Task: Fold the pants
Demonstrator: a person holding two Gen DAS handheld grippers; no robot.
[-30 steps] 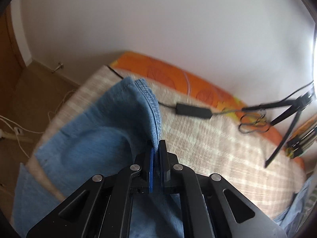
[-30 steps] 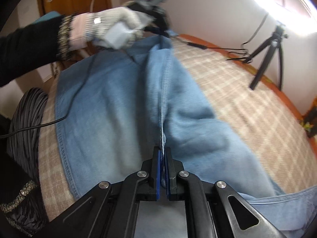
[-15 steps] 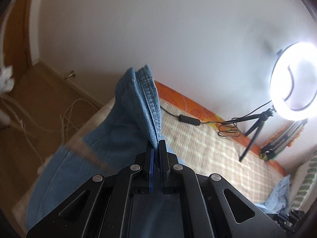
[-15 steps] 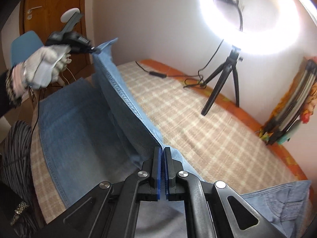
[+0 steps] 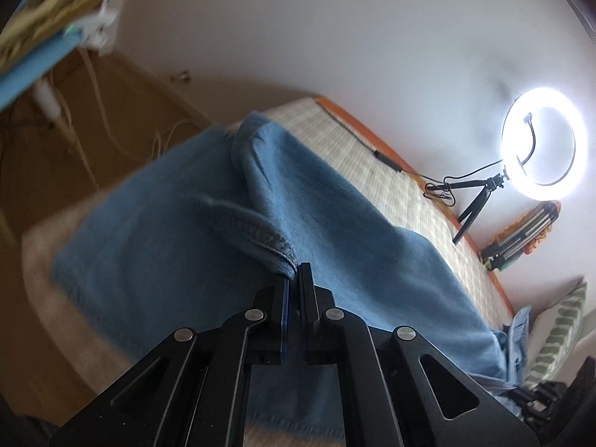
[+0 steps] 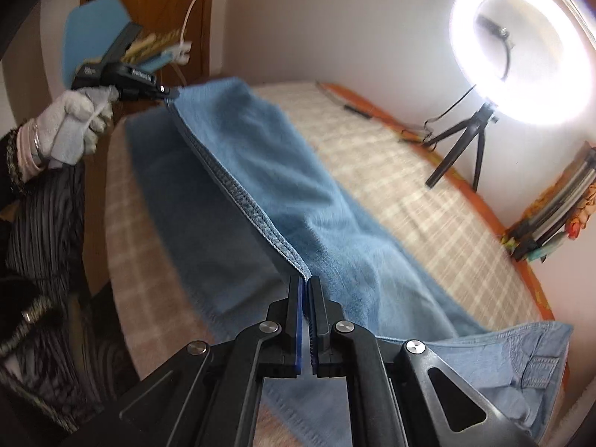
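Checked beige-and-white bedding covers the bed point(image 6: 428, 219), which fills the centre of both views, with an orange edge running along its far side below a plain white wall point(image 5: 335, 37). Light-blue denim pants point(image 6: 260, 171) lie spread over this surface, their waistband end with a belt loop at the lower right of the right-wrist frame. A stitched hem of one leg is lifted off the bed and stretched taut between the two tools. The right gripper point(image 6: 307, 298), at lower centre of its own frame, has its fingers together and clamped on one end of that hem. The left gripper point(image 6: 164, 91), at the upper left of the right-wrist frame and carried by a gloved hand point(image 6: 72, 126), pinches the other end; in its own view the left gripper point(image 5: 294, 283) shows its fingers closed on the folded hem at centre. A lit ring light point(image 6: 521, 48) on a small black tripod point(image 6: 462, 149) stands on the bed at the upper right, its cable point(image 5: 436, 186) trailing along the orange edge. Folded tripods point(image 5: 521, 238) lean at the right edge. A wooden door point(image 6: 156, 7) and a blue chair point(image 6: 93, 33) occupy the upper left of the right-wrist frame; brown flooring point(image 5: 111, 119) with white cords shows at the left of the left-wrist frame. A green-patterned pillow point(image 5: 558, 335) sits at lower right there.
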